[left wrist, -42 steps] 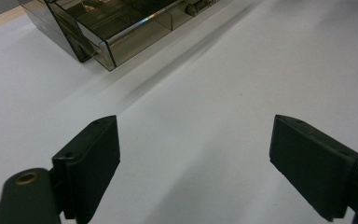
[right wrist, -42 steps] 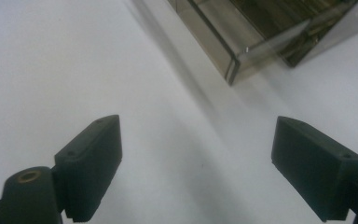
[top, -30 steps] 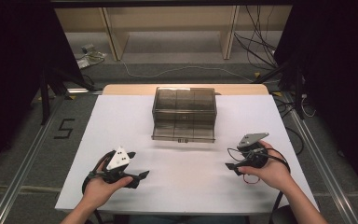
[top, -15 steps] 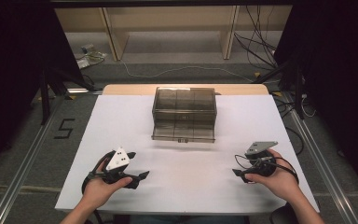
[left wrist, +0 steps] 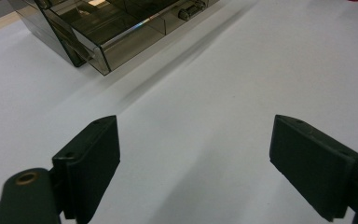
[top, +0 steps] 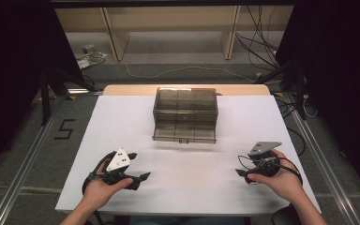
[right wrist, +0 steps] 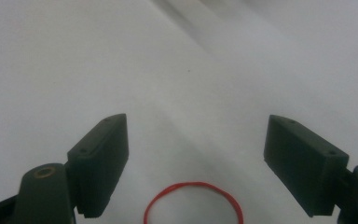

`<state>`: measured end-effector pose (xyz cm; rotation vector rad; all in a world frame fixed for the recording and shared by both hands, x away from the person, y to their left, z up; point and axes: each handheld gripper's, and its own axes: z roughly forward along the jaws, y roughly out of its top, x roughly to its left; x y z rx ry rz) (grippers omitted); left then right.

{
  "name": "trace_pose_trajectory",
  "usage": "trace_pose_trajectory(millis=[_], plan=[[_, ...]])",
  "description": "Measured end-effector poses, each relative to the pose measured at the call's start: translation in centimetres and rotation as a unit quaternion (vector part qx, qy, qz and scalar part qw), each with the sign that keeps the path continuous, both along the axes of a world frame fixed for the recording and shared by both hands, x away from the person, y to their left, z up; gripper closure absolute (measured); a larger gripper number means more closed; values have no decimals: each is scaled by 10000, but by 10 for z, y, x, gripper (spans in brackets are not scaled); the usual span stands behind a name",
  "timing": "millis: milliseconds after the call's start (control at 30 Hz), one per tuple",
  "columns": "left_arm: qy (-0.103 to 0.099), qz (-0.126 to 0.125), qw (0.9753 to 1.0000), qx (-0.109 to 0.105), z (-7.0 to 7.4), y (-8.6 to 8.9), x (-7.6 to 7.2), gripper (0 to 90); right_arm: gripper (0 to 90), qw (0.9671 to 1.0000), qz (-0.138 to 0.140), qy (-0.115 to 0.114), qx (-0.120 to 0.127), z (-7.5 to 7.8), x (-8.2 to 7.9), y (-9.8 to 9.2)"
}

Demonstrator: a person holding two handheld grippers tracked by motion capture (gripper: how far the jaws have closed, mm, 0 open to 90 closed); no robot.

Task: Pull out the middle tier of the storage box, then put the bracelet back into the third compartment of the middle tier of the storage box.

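Note:
A smoky see-through drawer box (top: 185,112) stands mid-table, its bottom drawer (top: 183,133) pulled out a little toward me. In the left gripper view a corner of that drawer (left wrist: 102,42) lies ahead at upper left. My left gripper (top: 140,177) rests near the front left of the white table (top: 122,122), open, with nothing between its jaws (left wrist: 193,140). At the front right, my right gripper (top: 240,172) is also open and held low over the table. A thin red rubber band (right wrist: 193,205) lies flat on the white surface just below the gap of the right gripper (right wrist: 196,135).
Cables trail from both grippers by the hands. The table's front edge (top: 178,212) runs just behind my wrists. Beyond the table's far side stand wooden shelf legs (top: 112,33) and loose cables on the floor (top: 262,51).
The right gripper has come back toward me and sunk lower to the table. The left gripper and the drawer box have stayed put.

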<state>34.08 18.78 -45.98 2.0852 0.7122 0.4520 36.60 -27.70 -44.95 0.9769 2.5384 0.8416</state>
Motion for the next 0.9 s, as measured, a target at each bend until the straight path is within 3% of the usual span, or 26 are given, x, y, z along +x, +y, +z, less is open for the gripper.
trace_pose_trajectory(millis=[400, 900], plan=[[-8, -29, 10000, -12, 0, 0, 1, 160, 326, 9999, 51, 105, -53, 5, -1, 0], [-10, 12, 10000, -40, 1, -1, 1, 160, 513, 9973, 452, 482, -325, 4, -6, -2]])
